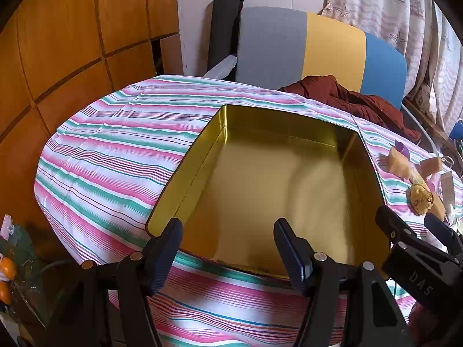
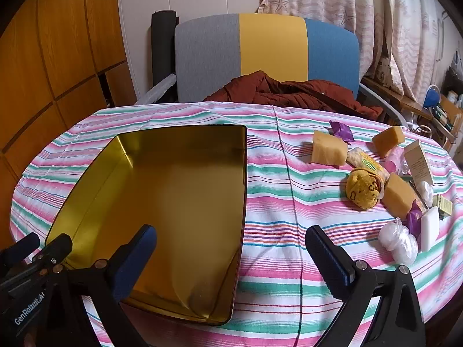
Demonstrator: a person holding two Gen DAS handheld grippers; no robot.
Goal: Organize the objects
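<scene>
I see both my left hand-held gripper [image 1: 227,231] and right hand-held gripper [image 2: 231,238] spread wide, holding nothing, the shiny gold metal box [image 2: 173,190] on the desk bare inside, and the yellow sponge blocks [image 2: 329,147] beside it not packed yet.

on my right wrist view i read "genrobot.ai" in white along the black body of the left gripper [image 2: 26,248], low at the left edge. on my left wrist view the right gripper [image 1: 411,225] carries pale raised letters "das" on its black housing. the wrapped packet [image 2: 367,164] among the loose items on the striped cloth has a green label with print, but it is too small for me to read. the pale box [image 2: 419,164] beside it shows faint lines i cannot make out.
</scene>
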